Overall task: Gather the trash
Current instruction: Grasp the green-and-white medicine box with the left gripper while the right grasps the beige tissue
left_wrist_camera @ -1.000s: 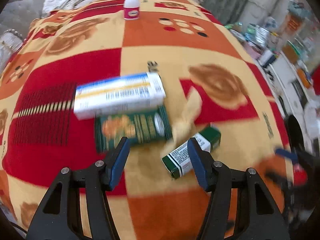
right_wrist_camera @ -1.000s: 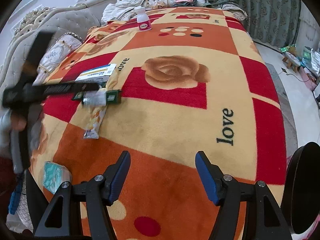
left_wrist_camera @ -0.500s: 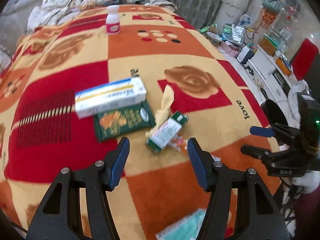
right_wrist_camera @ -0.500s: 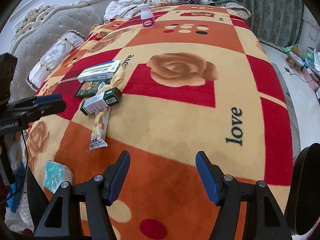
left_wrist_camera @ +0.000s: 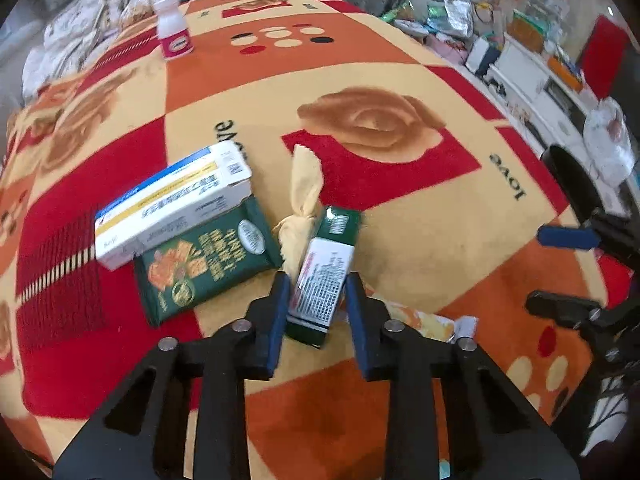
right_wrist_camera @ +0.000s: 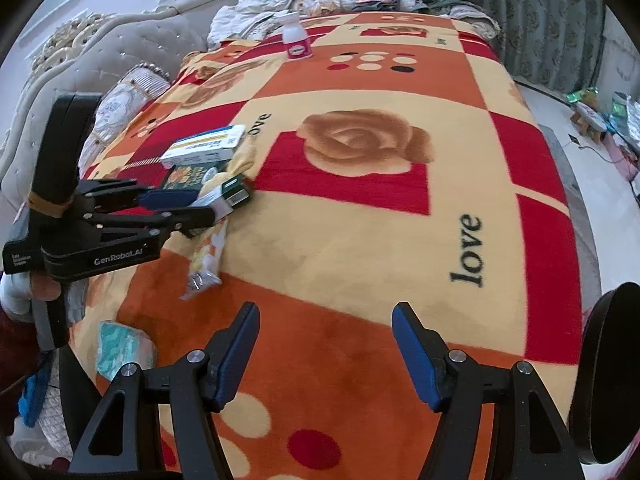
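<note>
On the patterned blanket lie a small green and white box, a yellow twisted wrapper, a green snack packet, a white, blue and yellow carton and an orange wrapper. My left gripper has its jaws narrowed around the small green box; the pads look to be touching its sides. In the right wrist view the left gripper sits at that box. My right gripper is open and empty above the blanket's near part.
A white bottle with a pink label stands at the far end of the blanket. A teal packet lies at the near left edge. A black round bin rim shows at the right. Pillows and a padded headboard lie behind.
My left gripper has moved forward and down onto the small green box, and its jaws have narrowed around it. My right gripper has stayed open, almost still.
</note>
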Available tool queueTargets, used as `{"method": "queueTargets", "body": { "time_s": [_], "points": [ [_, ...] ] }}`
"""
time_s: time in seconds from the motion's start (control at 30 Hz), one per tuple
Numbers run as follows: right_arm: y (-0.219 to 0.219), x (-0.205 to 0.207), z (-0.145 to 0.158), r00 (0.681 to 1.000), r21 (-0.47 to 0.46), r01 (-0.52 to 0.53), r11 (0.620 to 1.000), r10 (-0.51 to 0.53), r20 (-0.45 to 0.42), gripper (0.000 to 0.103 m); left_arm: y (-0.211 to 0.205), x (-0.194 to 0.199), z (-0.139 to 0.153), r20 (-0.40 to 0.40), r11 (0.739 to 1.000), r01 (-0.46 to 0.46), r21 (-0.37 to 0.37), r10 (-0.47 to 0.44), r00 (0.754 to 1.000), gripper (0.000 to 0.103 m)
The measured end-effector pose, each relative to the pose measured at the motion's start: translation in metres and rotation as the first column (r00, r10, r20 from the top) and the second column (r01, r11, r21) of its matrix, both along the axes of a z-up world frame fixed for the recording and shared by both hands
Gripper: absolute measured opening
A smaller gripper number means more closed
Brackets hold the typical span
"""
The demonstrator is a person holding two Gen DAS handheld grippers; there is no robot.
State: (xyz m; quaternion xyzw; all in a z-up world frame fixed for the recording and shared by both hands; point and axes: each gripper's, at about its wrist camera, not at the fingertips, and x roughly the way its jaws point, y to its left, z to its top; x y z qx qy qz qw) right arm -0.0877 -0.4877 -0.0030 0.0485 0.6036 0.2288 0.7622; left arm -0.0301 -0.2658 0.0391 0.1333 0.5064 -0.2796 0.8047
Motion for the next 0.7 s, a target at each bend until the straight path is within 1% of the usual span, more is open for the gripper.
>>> {"method": "queueTargets", "body": {
  "time_s": [0.13,0.27,0.33,0.4,0.5,0.53,0.6,0.67,0.7],
  "points": [
    [0.011,-0.002,0.001,1.0,0.016,-0.028,0.999,0.028,0.003,0.066,0.027,-0.008,0.02,0.004,0.997,-0.045,-0.064,0.046,0.999,0.023],
    [0.024,0.003,0.0,0.999,0.061,-0.037,0.997,0.038,-0.005,0.066,0.053,-0.015,0.033,0.014,0.991,-0.097,-0.097,0.098,0.995,0.023],
    [0.036,0.009,0.001,0.999,0.092,-0.049,0.995,0.048,0.002,0.066,0.067,-0.018,0.037,0.025,0.985,-0.137,-0.104,0.14,0.99,0.016],
    [0.048,0.017,0.002,0.999,0.114,-0.053,0.992,0.051,0.019,0.066,0.078,-0.019,0.036,0.029,0.98,-0.17,-0.106,0.173,0.984,0.011],
    [0.071,0.035,-0.002,0.998,0.16,-0.066,0.985,0.064,0.016,0.066,0.09,-0.022,0.025,-0.001,0.977,-0.188,-0.099,0.189,0.982,0.011],
    [0.082,0.042,-0.005,0.997,0.16,-0.078,0.984,0.076,0.016,0.065,0.093,-0.024,0.02,-0.011,0.976,-0.194,-0.097,0.194,0.981,0.011],
    [0.097,0.05,-0.012,0.995,0.14,-0.096,0.986,0.095,0.015,0.058,0.098,-0.026,0.015,-0.021,0.973,-0.206,-0.103,0.205,0.978,0.012],
    [0.113,0.061,-0.021,0.994,0.125,-0.106,0.986,0.107,0.004,0.056,0.103,-0.026,0.012,-0.043,0.969,-0.206,-0.134,0.202,0.978,0.013],
    [0.115,0.065,-0.023,0.994,0.125,-0.104,0.987,0.105,0.0,0.055,0.104,-0.026,0.011,-0.05,0.968,-0.206,-0.145,0.2,0.978,0.017]
  ]
}}
